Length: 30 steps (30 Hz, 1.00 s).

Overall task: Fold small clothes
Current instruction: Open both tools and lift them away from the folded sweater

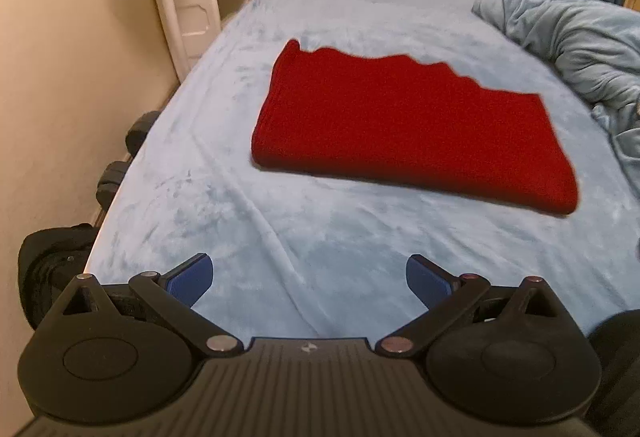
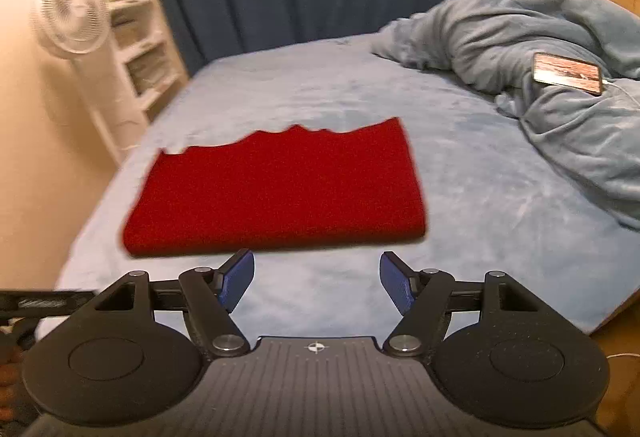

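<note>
the left tool is spread wide with nothing between its blue pads, which hang above bare sheet. the right tool is also apart and empty, its pads just short of the near edge of the cloth. the red cloth lies flat on the bed, already doubled: a thick fold runs along the near side and the wavy loose edge lies at the far side. it appears to be folded at least once, so the step in hand is judged to be either 1 more fold or a release. if another fold is wanted, the 2 corners of 1 short side should be pinched through all layers and carried across evenly, so the layers are not dragged apart. the blanket and phone sit well apart to the right.
</note>
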Tool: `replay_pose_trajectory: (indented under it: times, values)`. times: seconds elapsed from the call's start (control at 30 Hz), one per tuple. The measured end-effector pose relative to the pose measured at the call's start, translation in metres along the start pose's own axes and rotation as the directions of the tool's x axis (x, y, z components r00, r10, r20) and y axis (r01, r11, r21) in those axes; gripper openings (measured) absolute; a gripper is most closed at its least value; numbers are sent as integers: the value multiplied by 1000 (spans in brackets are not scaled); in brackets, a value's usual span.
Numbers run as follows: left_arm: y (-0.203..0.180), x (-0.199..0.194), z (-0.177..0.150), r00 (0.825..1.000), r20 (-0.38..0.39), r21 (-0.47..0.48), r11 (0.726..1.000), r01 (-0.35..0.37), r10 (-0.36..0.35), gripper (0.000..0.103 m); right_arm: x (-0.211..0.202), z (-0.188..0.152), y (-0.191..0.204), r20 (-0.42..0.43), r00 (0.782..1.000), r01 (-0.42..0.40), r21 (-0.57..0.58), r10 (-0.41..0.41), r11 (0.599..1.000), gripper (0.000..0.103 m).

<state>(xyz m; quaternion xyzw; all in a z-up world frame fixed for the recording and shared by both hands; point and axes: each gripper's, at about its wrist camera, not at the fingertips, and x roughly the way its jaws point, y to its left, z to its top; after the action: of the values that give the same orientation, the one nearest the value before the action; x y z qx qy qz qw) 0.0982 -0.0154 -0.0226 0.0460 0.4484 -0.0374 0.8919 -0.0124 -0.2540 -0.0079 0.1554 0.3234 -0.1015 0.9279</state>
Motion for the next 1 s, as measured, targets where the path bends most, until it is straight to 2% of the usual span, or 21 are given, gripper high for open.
replay_pose_trajectory:
  times: [0.07,0.13,0.2,0.33,0.57,1.0]
  values:
    - [-4,-17,-7,1000,22,-20,1000,20,-20,103,-15,-9,11,17,999,-41,-23,41,999,71]
    - [-7,-30,-12,998,50,-13,999,37,-36,103,-29,-11,23,57,998,-29,-72,33,997,71]
    - [-11,-44,-15,996,89,20,999,29,-30,103,-40,-9,23,102,994,-29,-73,37,997,71]
    - [-14,-62,-19,987,158,40,999,8,-14,103,-54,-10,21,131,991,-31,-71,40,997,71]
    - [-9,-69,-21,985,170,32,1000,2,-7,103,-62,-14,19,157,987,-26,-58,35,998,72]
    - [-11,-61,-16,988,156,34,999,-11,6,103,-53,-14,20,136,990,-23,-77,33,997,72]
